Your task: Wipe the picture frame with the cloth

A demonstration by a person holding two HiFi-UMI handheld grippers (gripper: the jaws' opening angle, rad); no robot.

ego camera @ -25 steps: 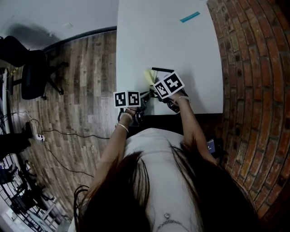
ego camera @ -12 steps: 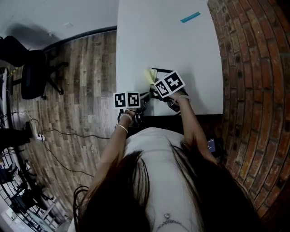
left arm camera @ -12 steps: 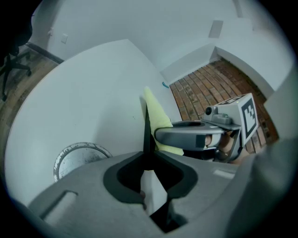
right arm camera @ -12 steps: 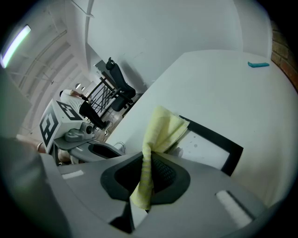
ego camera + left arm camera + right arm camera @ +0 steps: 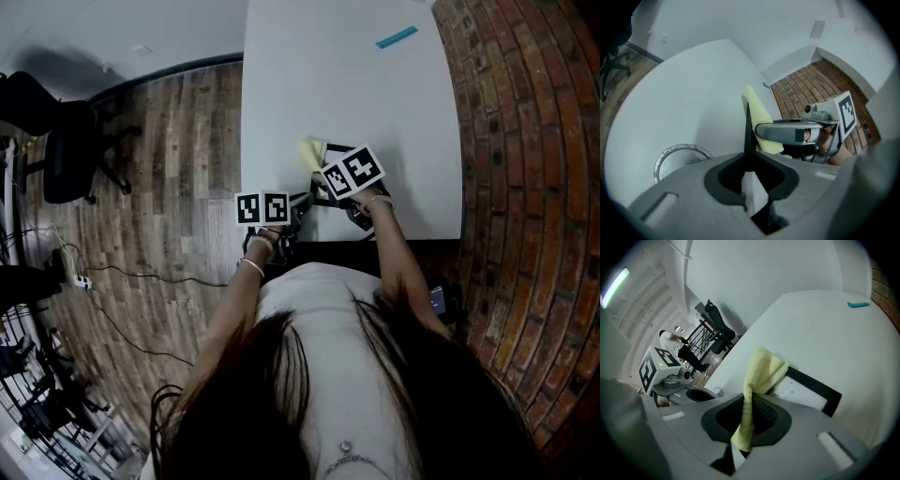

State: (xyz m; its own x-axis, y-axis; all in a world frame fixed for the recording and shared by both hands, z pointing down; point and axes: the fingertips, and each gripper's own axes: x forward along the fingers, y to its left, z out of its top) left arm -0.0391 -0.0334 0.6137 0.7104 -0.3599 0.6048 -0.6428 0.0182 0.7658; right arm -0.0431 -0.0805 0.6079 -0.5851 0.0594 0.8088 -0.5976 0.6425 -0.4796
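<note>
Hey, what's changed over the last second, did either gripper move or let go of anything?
The right gripper, shut on the yellow cloth, edged slightly along the picture frame, away from the person, carrying the cloth with it. Nothing was taken hold of or let go. The left gripper stayed put, clamped on the frame's edge, and the frame kept its place on the white table.

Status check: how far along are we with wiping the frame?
Done: the left gripper is clamped on the edge of the black-bordered picture frame, and the right gripper pinches the yellow cloth. In hand: the cloth is bunched against one corner of the frame, above the white table. Left: the rest of the frame. How much is already wiped cannot be seen.
</note>
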